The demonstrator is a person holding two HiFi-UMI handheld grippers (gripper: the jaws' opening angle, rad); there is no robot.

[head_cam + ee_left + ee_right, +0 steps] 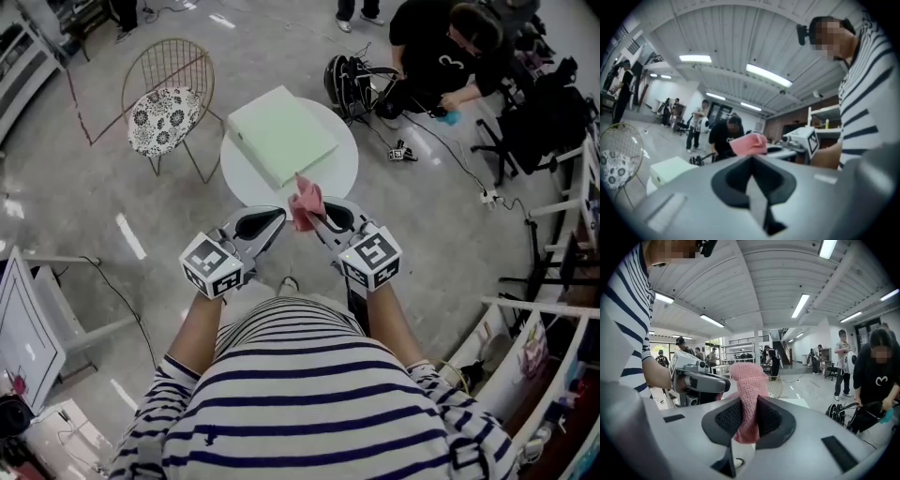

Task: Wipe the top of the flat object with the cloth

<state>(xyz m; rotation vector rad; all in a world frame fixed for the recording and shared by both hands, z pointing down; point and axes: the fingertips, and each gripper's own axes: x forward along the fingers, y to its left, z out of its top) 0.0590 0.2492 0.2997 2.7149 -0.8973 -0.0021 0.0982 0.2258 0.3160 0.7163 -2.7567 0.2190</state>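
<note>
Your right tongs (317,216) clamp the pink cloth (307,200); your left tongs (278,217) are closed, empty. Wiping hasn't begun: next, lower the cloth onto the green flat object (281,134)

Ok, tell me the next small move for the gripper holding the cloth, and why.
Probably ease the right gripper forward and down until the pink cloth meets the pale green flat object. The gripper is shut on the cloth, which sits by the round table's near edge, short of the object's top.

Short-sleeved navy-striped white shirt (309,412)
</note>
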